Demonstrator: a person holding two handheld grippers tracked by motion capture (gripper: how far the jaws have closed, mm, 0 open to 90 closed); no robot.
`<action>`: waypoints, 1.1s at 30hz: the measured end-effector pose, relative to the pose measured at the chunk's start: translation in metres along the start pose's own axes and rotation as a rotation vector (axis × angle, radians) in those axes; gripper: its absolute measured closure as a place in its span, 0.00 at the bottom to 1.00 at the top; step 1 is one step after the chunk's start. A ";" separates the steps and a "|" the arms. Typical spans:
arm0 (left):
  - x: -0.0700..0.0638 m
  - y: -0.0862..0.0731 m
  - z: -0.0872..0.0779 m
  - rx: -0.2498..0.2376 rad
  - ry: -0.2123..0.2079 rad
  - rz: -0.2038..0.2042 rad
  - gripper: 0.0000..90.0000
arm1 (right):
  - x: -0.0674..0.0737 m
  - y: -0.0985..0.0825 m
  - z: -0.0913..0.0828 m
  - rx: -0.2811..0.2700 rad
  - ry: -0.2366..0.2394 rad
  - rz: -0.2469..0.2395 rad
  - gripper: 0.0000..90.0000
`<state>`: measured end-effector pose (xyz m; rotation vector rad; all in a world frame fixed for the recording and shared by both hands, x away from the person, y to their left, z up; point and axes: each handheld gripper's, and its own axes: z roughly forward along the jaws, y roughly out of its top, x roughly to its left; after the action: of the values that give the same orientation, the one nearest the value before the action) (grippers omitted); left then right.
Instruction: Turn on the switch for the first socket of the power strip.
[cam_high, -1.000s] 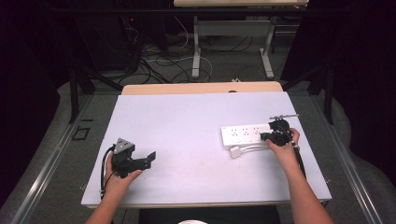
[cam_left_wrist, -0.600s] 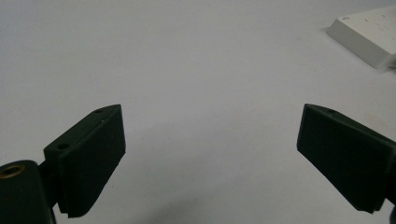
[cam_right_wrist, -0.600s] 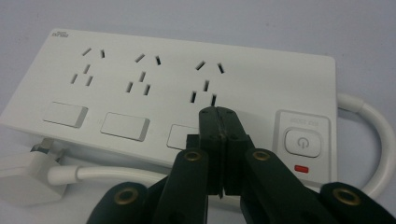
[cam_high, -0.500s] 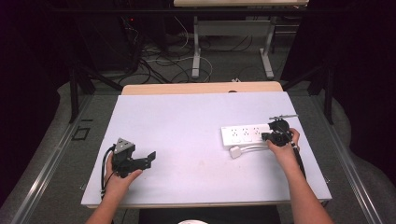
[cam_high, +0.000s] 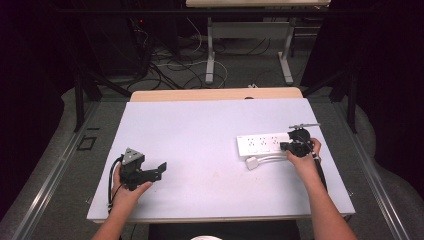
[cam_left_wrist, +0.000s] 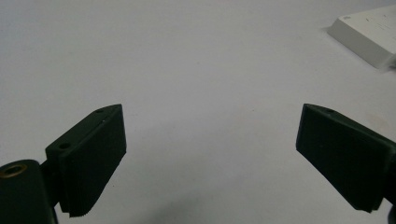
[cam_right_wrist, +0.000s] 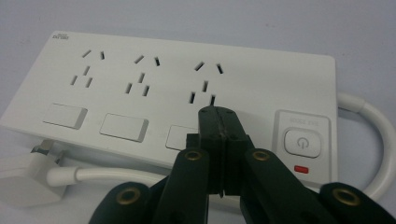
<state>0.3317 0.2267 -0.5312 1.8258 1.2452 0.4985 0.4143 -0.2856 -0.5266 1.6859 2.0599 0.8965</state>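
White power strip near table's right edge; bare middle.

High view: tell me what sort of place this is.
Probably a lab or recording room: a plain white table with a power strip, loose cables on the floor, and dark curtains around it.

The power strip lies flat on the desk, directly beyond and under the right gripper's closed fingers, whose tips sit over its third rocker switch, just left of the power button. Its cord runs along the near edge to the plug at the fingers' left. The left gripper's spread fingers frame bare desk, the strip's corner far ahead to their right.
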 end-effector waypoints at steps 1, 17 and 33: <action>0.000 0.000 0.000 0.000 -0.001 0.000 0.10 | 0.000 -0.001 0.001 -0.008 -0.002 -0.001 1.00; 0.001 0.000 0.000 0.016 0.000 0.003 0.10 | -0.004 -0.001 0.000 -0.018 0.012 0.027 0.91; 0.001 0.000 0.000 0.017 0.002 0.005 0.11 | -0.015 0.000 -0.009 -0.069 0.002 0.069 0.78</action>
<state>0.3323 0.2278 -0.5311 1.8431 1.2503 0.4939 0.4121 -0.3027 -0.5220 1.7295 1.9593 0.9797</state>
